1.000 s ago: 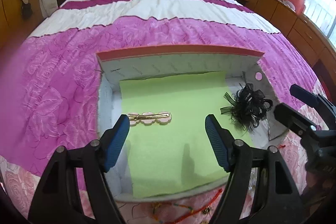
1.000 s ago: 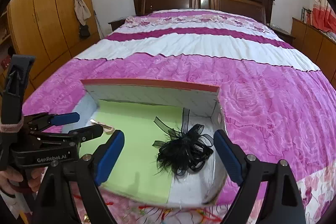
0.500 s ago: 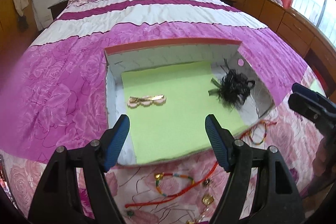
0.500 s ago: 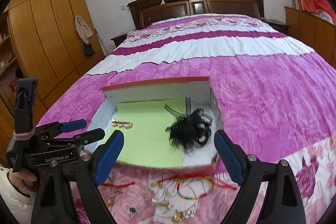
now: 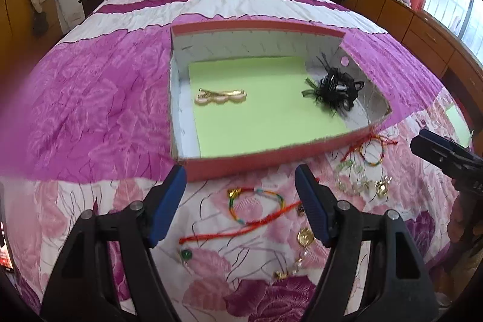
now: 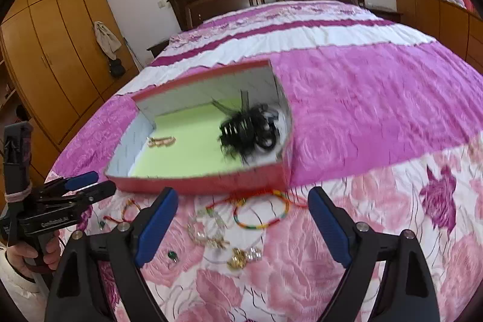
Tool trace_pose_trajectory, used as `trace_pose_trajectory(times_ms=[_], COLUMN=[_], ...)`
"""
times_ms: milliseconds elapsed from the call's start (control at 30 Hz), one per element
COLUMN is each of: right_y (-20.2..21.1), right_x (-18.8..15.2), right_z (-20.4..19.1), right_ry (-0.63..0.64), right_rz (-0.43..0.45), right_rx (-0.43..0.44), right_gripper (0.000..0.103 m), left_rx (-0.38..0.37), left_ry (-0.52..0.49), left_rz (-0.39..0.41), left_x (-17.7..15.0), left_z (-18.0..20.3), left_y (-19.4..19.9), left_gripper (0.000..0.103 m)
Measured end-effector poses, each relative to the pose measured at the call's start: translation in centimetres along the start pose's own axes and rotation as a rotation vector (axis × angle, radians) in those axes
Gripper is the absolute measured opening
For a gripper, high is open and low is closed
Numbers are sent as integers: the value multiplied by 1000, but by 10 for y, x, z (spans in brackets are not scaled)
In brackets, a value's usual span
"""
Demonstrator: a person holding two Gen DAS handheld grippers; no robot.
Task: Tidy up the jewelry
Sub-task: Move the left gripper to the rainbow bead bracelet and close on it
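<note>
I have both tools over the near edge of the bed [image 5: 99, 86], above the loose jewelry. My left hand-held gripper [image 5: 241, 201] stands wide with nothing between its blue pads; under it lie a multicoloured braided bracelet [image 5: 256, 205] and a red cord [image 5: 241, 228], with a gold charm [image 5: 305, 237] just beside. My right hand-held gripper [image 6: 243, 228] is also wide and empty, above a second striped bracelet [image 6: 261, 215] and a cluster of clear beads [image 6: 208, 228]. The red box [image 5: 241, 162] sits just beyond the jewelry, lined with a green sheet [image 5: 265, 116]. Inside, a gold hair clip [image 5: 220, 96] lies at the left and a black frilly hair tie [image 5: 335, 91] at the right.
</note>
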State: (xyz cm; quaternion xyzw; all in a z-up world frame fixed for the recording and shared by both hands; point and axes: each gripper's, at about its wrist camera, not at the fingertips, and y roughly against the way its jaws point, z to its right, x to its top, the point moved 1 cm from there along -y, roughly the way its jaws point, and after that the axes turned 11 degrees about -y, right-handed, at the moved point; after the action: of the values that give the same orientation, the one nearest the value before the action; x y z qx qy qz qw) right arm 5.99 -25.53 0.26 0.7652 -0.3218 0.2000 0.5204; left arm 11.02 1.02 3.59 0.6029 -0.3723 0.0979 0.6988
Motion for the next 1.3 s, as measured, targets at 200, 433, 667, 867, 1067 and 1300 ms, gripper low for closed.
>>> trace_pose_trajectory(times_ms=[200, 433, 667, 867, 1067, 1300], right_y=[-3, -10, -25, -30, -27, -31], right_x=[-17, -33, -49, -60, -65, -61], right_z=[10, 18, 15, 7, 8, 9], right_ry=[-9, -19, -15, 31, 33, 2], right_rz=[-25, -66, -124, -141, -133, -124], right_rx=[-20, -25, -16, -26, -29, -11], right_gripper=[90, 85, 66, 59, 47, 41], left_rx=[23, 24, 21, 10, 8, -16], left_ry=[-19, -20, -28, -22, -10, 33], left_rz=[-25, -70, -100, -93, -84, -71], left_x=[-12, -22, -27, -27, -28, -29], left_z=[6, 11, 15, 14, 14, 7], left_y=[-7, -25, -39, -40, -38, -31], left_gripper=[67, 65, 47, 32, 21, 0])
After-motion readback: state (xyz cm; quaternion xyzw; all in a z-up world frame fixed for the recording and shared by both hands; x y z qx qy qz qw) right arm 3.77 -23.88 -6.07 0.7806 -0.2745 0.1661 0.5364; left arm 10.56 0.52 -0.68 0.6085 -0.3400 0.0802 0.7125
